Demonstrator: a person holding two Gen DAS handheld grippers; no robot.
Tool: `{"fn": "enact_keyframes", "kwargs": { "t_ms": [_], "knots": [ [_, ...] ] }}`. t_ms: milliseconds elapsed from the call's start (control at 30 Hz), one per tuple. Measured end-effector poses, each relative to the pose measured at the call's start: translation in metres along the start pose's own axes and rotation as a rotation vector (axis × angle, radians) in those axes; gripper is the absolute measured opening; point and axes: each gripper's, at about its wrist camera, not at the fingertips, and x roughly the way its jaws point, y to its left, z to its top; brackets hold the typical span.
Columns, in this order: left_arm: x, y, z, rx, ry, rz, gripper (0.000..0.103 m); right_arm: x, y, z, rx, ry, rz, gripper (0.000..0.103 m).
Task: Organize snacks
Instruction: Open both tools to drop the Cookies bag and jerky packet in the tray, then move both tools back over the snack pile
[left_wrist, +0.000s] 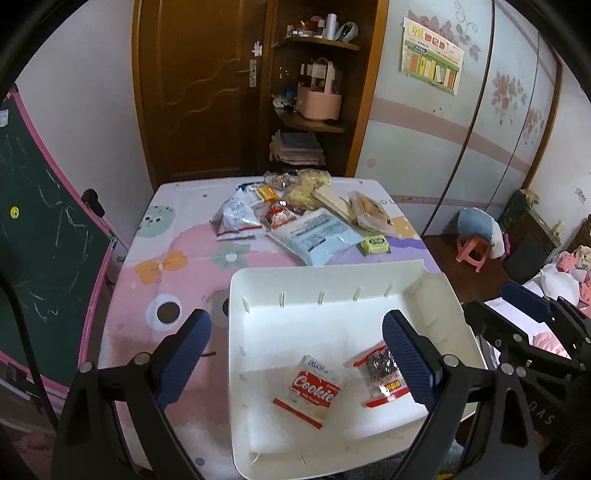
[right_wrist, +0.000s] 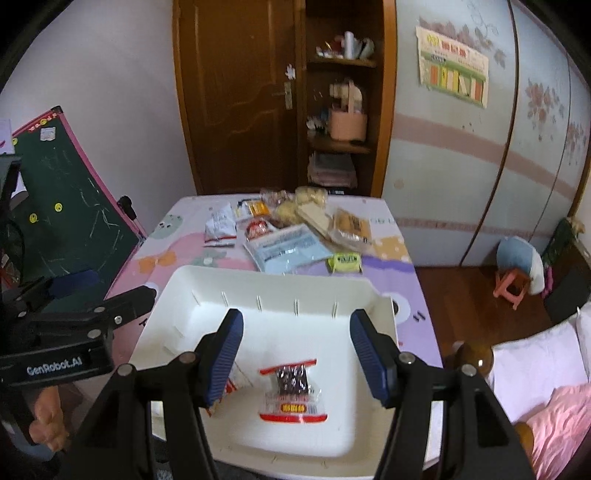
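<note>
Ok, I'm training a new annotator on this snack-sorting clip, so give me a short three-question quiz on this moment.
1. True or false: the white bin is empty.
2. Which packet lies directly beneath the right gripper? A) the Cookie packet B) the red-edged clear packet of dark snacks C) the yellow-green packet
3. Fill in: the left gripper is ____, holding nothing.

Key: 1 false, two packets lie in it; 2 B; 3 open.

Snack count on the table (left_wrist: 177, 236)

One white bin (left_wrist: 258, 284) holds two packets (left_wrist: 314, 391); one pile (left_wrist: 295, 210) of snacks, too overlapped to count, sits by the far edge.
</note>
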Motion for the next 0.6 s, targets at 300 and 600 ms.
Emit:
{"fn": "enact_keyframes", "kwargs": {
  "t_ms": [300, 600],
  "knots": [
    [-0.009, 0.002, 0.020, 0.004, -0.080, 0.055, 0.093, 0.013, -0.004, 0.013, 0.005, -0.004, 0.042, 0.061],
    [-0.018, 0.011, 0.055, -0.001, -0.103, 0.088, 0.093, 0.022, -0.022, 0.037, -0.029, 0.004, -0.042, 0.060]
  ]
}}
